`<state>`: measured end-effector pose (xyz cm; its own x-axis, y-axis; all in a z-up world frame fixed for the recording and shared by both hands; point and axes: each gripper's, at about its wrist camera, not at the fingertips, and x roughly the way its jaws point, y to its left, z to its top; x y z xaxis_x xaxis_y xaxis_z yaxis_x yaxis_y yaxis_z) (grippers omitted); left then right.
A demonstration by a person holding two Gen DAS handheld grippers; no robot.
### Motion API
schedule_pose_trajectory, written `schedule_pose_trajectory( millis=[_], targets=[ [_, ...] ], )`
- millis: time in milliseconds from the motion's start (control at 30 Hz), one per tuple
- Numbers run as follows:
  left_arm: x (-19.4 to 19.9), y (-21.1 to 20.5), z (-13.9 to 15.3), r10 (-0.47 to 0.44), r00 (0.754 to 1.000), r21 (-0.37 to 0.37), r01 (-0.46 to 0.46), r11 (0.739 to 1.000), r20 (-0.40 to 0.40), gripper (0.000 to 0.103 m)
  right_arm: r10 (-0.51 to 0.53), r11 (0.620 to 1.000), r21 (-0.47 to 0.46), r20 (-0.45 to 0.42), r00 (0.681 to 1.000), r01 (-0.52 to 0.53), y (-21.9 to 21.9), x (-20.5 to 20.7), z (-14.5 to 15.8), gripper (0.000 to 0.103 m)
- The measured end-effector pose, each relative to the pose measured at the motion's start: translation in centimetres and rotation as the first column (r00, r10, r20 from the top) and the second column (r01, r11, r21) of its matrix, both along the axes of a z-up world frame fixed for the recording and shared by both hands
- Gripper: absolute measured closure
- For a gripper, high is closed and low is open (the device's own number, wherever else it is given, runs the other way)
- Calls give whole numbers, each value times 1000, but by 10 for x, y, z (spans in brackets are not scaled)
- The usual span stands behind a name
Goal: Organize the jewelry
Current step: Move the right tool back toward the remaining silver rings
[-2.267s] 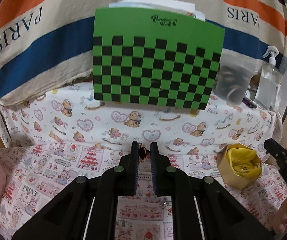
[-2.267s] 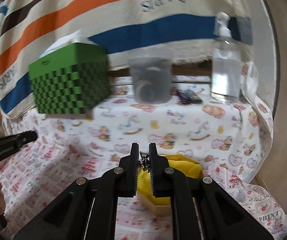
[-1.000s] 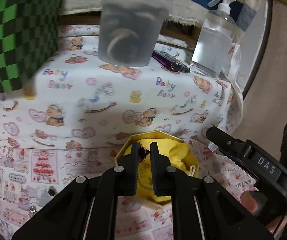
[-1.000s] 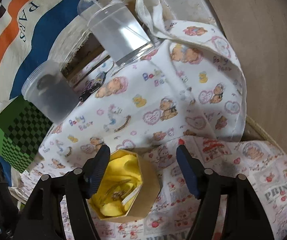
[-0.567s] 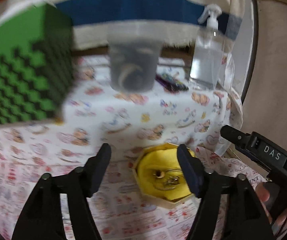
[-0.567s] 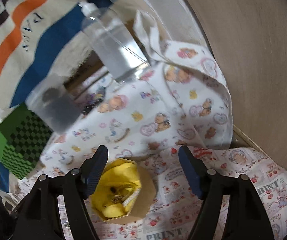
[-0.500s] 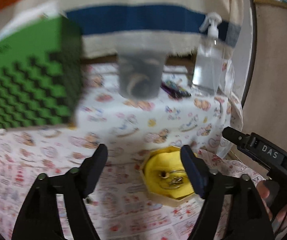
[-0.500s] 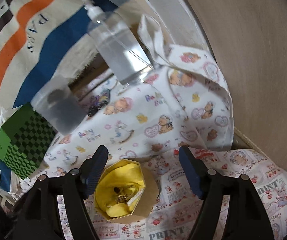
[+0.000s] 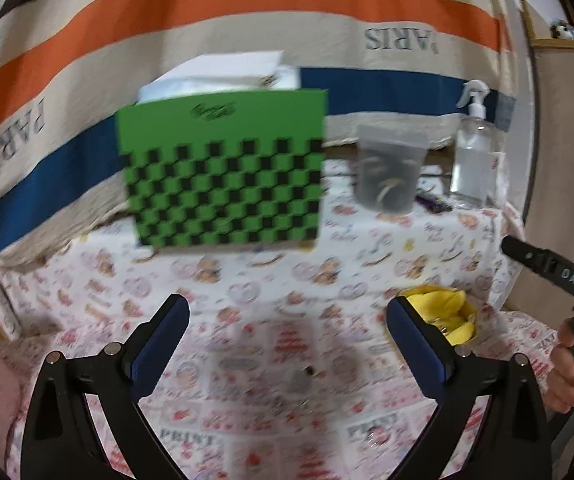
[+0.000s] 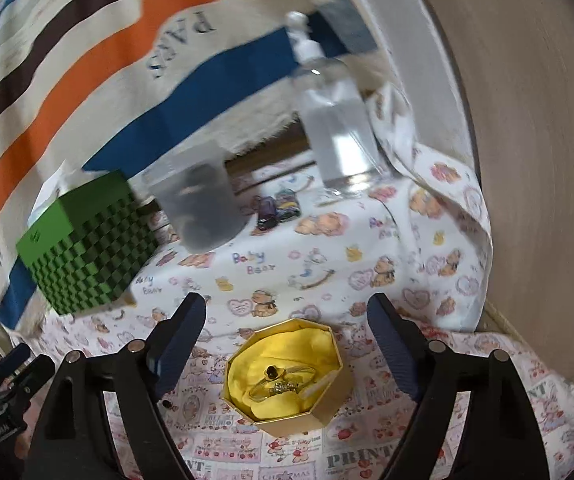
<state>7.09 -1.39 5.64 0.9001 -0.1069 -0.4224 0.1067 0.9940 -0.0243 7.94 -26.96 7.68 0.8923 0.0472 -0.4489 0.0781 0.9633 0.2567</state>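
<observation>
A gold octagonal box (image 10: 287, 376) lined with yellow cloth sits on the printed tablecloth. Several pieces of jewelry (image 10: 281, 380) lie inside it, among them a dark-stone ring. My right gripper (image 10: 287, 320) is open and empty, its fingers on either side of the box from above. In the left wrist view the box (image 9: 443, 312) is at the right, behind the right finger. My left gripper (image 9: 287, 324) is open and empty above the cloth. A small dark jewelry piece (image 9: 310, 371) and a blurred silvery one (image 9: 297, 380) lie loose on the cloth ahead of it.
A green checkered box (image 9: 223, 172) stands at the back, with a clear plastic tub (image 9: 391, 172) and a spray bottle (image 9: 473, 152) to its right. A striped PARIS cloth (image 9: 247, 20) hangs behind. The other gripper's handle (image 9: 559, 276) is at the right edge.
Both grippers opened and dropped their jewelry pieces into the yellow box. The left gripper then swung back to the left, towards the green box and the loose pieces.
</observation>
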Motion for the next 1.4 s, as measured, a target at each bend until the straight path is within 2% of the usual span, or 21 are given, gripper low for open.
schedule_pose_trajectory(
  millis=[167, 300, 467, 733, 900, 1000, 1133, 1200, 1233, 1267, 1333, 1400],
  targets=[
    [6, 15, -14, 31, 997, -26, -33, 999, -70, 5, 23, 999, -40, -7, 1000, -24, 13, -1, -2, 18],
    [10, 19, -24, 44, 996, -20, -46, 999, -79, 5, 36, 997, -62, -21, 999, -37, 21, 1, -7, 18],
    [16, 26, -33, 36, 994, -70, -43, 997, -106, 6, 51, 995, -79, -26, 998, -53, 28, 0, -8, 18],
    [22, 20, -44, 35, 991, -48, -42, 998, -130, 10, 55, 995, -87, -39, 998, -58, 29, 2, -11, 18],
    [24, 16, -46, 31, 984, -37, -38, 999, -177, 21, 63, 990, -119, -85, 994, -73, 33, 6, -11, 18],
    [18, 20, -37, 56, 987, -38, -63, 997, -153, 21, 121, 982, -132, -127, 985, -137, 42, 7, -13, 18],
    [4, 25, -21, 120, 990, -15, -121, 992, -69, 21, 195, 963, -151, -171, 966, -221, 68, 3, -22, 19],
    [-3, 28, -17, 182, 983, -4, -182, 983, -14, 21, 157, 970, -160, -170, 973, -185, 82, -2, -33, 25],
    [-5, 28, -16, 222, 975, 11, -222, 975, 16, 21, 167, 963, -179, -186, 968, -200, 93, -4, -41, 26],
    [-8, 27, -16, 252, 966, 35, -254, 967, 51, 21, 190, 950, -209, -210, 959, -234, 104, -5, -47, 29],
    [-11, 27, -15, 256, 963, 58, -261, 964, 88, 21, 217, 926, -249, -266, 939, -285, 122, -6, -58, 35],
    [-11, 25, -15, 234, 968, 66, -240, 968, 94, 21, 278, 905, -219, -344, 897, -365, 136, -6, -71, 49]
  ],
)
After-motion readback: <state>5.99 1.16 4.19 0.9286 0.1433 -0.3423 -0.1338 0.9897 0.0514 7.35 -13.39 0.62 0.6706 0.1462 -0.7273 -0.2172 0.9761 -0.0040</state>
